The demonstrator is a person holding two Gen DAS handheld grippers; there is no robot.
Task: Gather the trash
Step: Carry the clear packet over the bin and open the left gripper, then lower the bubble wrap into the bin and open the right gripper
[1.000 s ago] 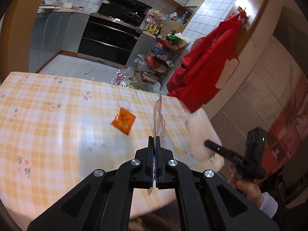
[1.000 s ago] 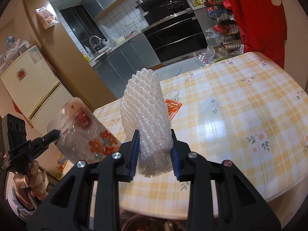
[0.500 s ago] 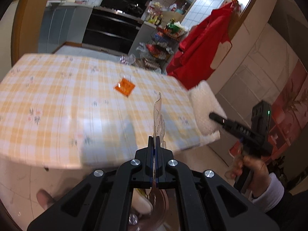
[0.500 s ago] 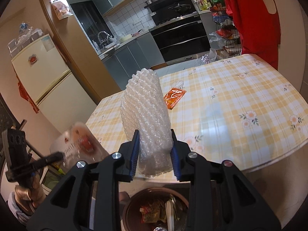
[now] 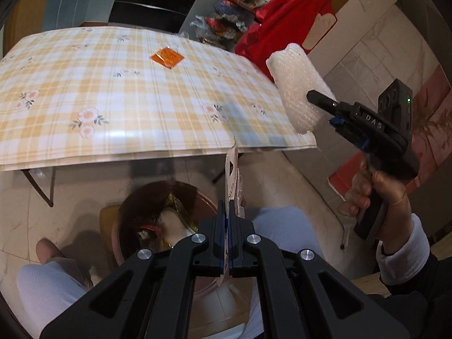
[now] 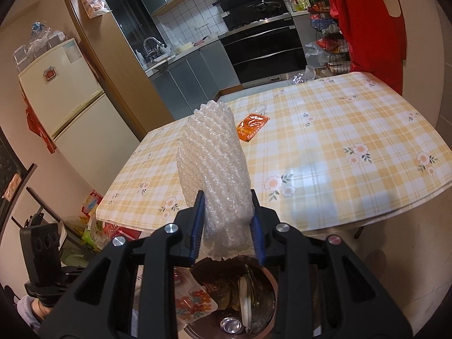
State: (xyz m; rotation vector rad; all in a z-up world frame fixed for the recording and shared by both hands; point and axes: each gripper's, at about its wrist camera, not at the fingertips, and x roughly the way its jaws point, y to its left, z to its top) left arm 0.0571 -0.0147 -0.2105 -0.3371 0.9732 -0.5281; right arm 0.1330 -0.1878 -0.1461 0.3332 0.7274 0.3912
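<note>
My left gripper (image 5: 227,212) is shut on a clear plastic wrapper (image 5: 232,175) with a flower print, held edge-on just above a brown trash bin (image 5: 147,197) on the floor. The wrapper also shows over the bin in the right wrist view (image 6: 195,301). My right gripper (image 6: 227,226) is shut on a roll of white bubble wrap (image 6: 216,166), held above the same bin (image 6: 265,288); it shows at the table's right edge in the left wrist view (image 5: 299,90). An orange sachet (image 5: 166,57) lies on the checked table (image 5: 84,84), also in the right wrist view (image 6: 252,125).
The bin holds wrappers and a can (image 6: 231,325). The person's legs (image 5: 45,279) flank the bin. A red garment (image 5: 285,19) hangs past the table's far corner. A fridge (image 6: 67,101) stands at the left; a table leg (image 5: 39,189) is near the bin.
Both grippers have drawn back from the table and dipped down. The bin now sits right under them. The wrapper and bubble wrap stay gripped.
</note>
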